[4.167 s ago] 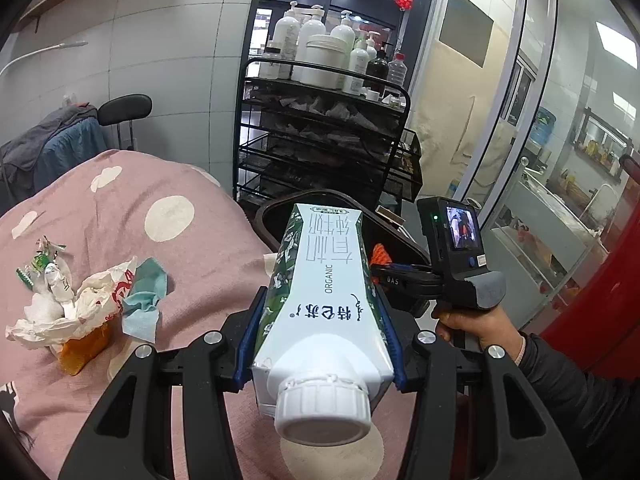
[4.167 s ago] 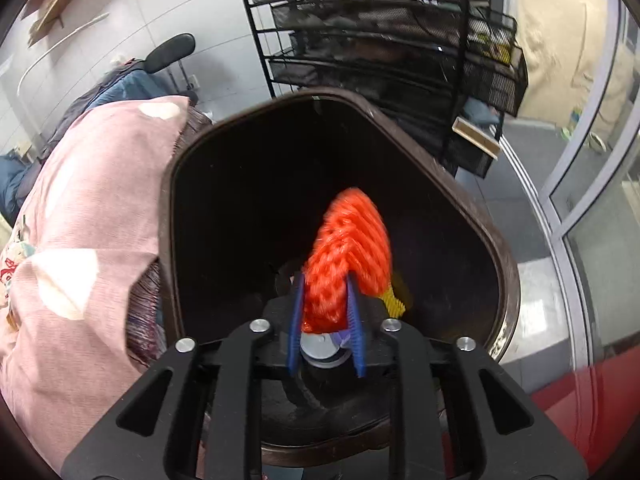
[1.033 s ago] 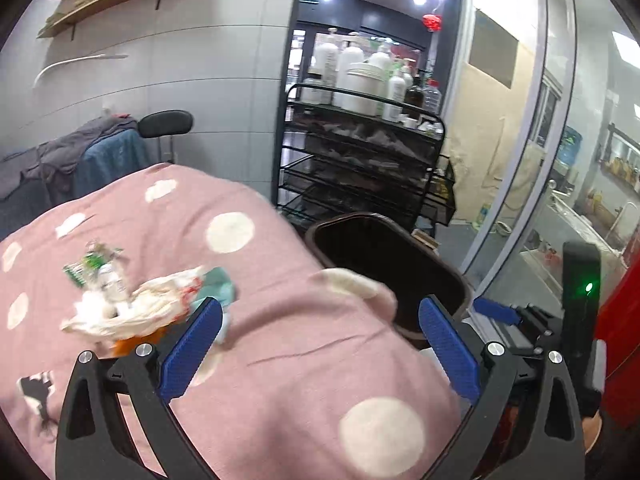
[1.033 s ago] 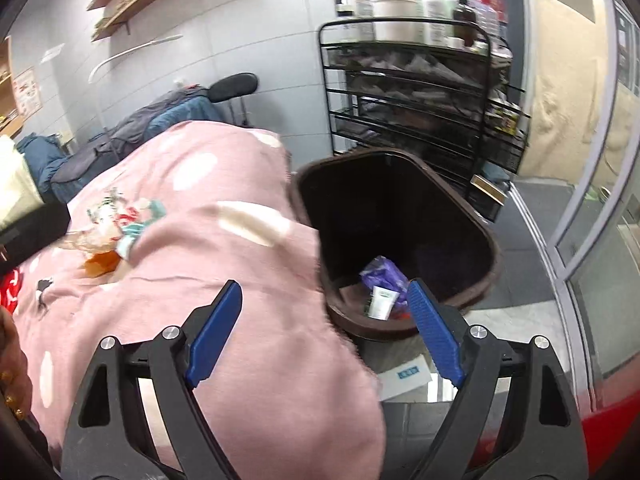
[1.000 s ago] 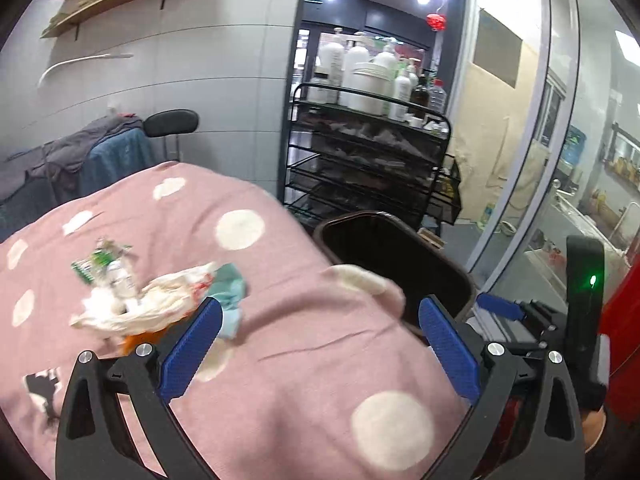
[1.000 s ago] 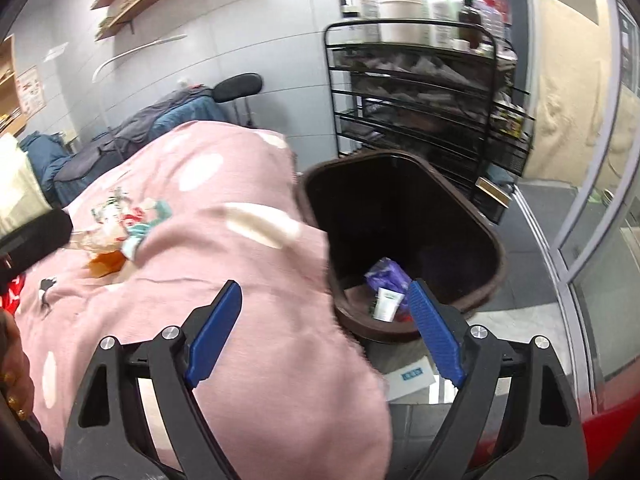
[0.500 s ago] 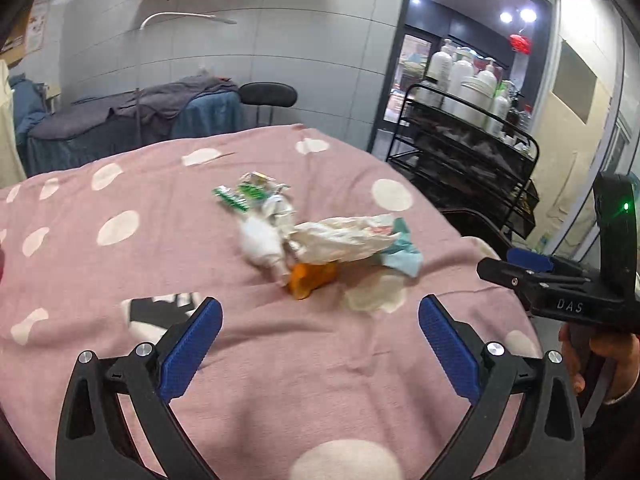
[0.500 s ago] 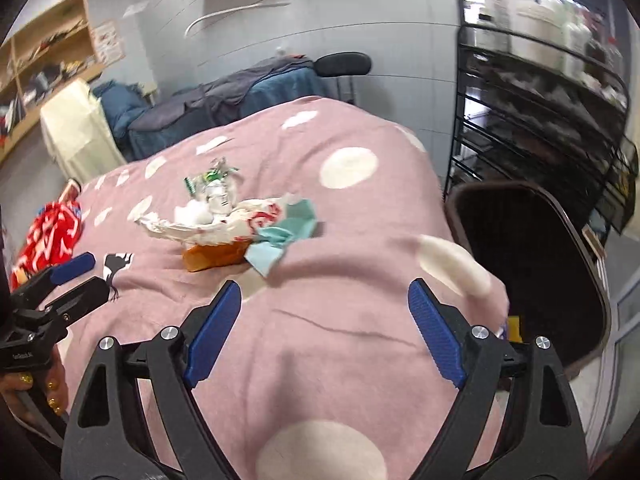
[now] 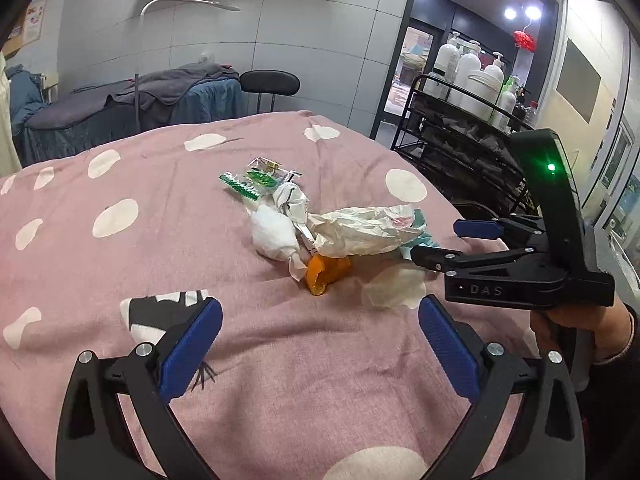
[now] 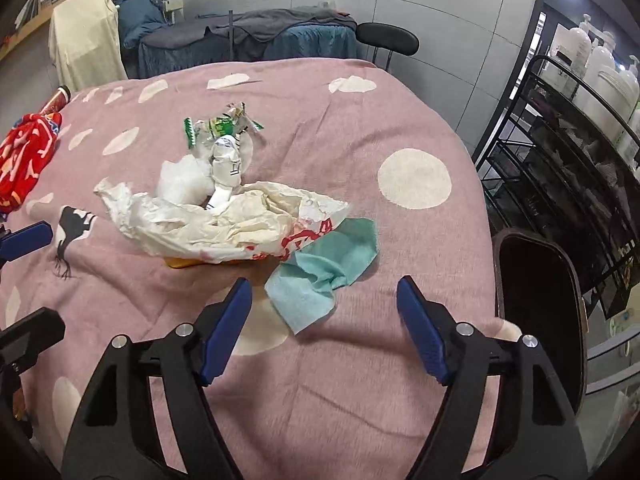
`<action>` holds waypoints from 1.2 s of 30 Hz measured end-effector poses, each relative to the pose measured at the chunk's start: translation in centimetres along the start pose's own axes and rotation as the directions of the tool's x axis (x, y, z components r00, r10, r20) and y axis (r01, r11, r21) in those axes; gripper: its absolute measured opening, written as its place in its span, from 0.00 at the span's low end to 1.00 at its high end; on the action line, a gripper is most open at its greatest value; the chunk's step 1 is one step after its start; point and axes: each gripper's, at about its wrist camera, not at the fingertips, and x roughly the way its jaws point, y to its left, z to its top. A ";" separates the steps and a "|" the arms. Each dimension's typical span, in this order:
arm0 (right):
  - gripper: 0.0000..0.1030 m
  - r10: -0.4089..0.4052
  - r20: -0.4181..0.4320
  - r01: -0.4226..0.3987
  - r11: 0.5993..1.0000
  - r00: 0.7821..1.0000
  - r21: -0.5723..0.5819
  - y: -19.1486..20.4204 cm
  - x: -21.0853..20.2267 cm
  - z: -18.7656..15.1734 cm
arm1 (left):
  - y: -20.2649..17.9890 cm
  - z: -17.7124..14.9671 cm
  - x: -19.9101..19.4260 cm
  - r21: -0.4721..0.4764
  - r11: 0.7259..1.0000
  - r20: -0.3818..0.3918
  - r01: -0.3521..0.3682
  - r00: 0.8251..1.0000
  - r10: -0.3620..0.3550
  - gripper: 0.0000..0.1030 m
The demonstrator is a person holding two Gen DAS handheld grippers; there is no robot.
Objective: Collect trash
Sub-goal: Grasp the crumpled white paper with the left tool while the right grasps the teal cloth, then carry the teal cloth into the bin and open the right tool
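On the pink dotted blanket (image 9: 168,240) the litter lies in one heap, larger in both views than half a second ago; at its left a green wrapper (image 9: 252,182) and a white wad (image 9: 274,236), then crumpled paper (image 10: 224,220) over an orange scrap (image 9: 326,272), then a teal cloth (image 10: 324,276) at the right; the left claw (image 9: 316,344) is spread wide and empty, short of the heap; the right claw (image 10: 324,320) is also agape, gripping nothing, nearest the cloth; the dark bin (image 10: 540,300), which filled the views a second ago, now sits at the right edge.
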 end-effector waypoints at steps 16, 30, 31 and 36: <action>0.25 0.051 -0.050 -0.050 0.999 0.997 0.023 -1.6 2.6 0.1 | -2.9 3.1 6.2 0.119 0.989 -0.069 0.083 0.995 -0.075 0.48; 0.10 0.039 0.072 -0.044 0.996 0.997 0.071 -1.8 -1.1 -0.8 | -2.6 2.9 1.5 0.063 0.995 0.041 0.082 0.996 -0.085 0.17; 0.10 0.038 0.083 -0.044 0.996 0.996 0.075 -1.8 -1.6 -0.9 | -2.9 3.0 0.7 0.069 0.994 0.059 0.079 0.995 -0.084 0.17; 0.10 0.027 0.150 -0.041 0.995 0.988 0.091 -2.0 -4.5 -1.5 | -3.9 3.8 -2.2 0.086 0.993 0.131 0.082 0.987 -0.093 0.17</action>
